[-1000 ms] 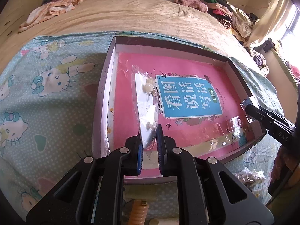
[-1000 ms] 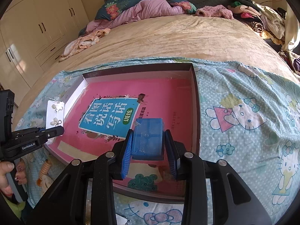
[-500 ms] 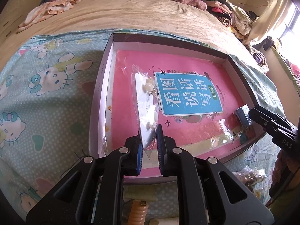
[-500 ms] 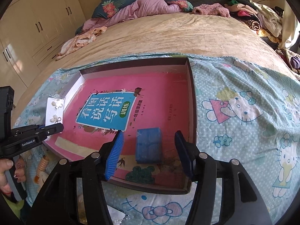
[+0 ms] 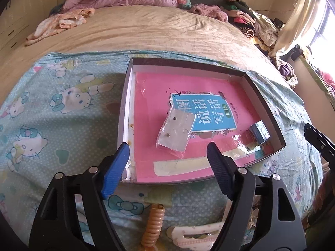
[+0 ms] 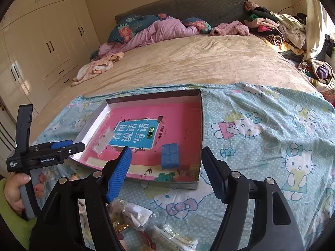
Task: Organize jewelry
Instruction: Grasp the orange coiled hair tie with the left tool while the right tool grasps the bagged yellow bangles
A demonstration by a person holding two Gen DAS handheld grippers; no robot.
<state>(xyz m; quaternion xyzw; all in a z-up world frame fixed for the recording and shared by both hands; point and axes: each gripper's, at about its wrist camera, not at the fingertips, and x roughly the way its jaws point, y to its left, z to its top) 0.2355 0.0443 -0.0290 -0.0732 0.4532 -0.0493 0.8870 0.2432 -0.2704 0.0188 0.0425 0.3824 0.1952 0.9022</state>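
A shallow box (image 5: 123, 113) with a pink book cover as its floor lies on the Hello Kitty sheet; it also shows in the right wrist view (image 6: 200, 113). A clear bag with an earring card (image 5: 174, 132) lies flat inside it, near the left; it also shows in the right wrist view (image 6: 102, 141). A small blue box (image 6: 170, 155) lies inside near the right wall, also in the left wrist view (image 5: 259, 132). My left gripper (image 5: 167, 163) is open and empty, just in front of the box. My right gripper (image 6: 165, 171) is open and empty, above the box's near edge.
A coiled orange hair tie (image 5: 153, 223) and a pale hair clip (image 5: 194, 235) lie on the sheet below my left gripper. Several small plastic bags of jewelry (image 6: 134, 213) lie under my right gripper. Piled clothes (image 6: 272, 29) and bedding (image 6: 159, 29) sit at the far end of the bed.
My left gripper has opened and let the earring bag drop flat into the box, then pulled back. My right gripper, open after releasing the blue box, has lifted and drawn back.
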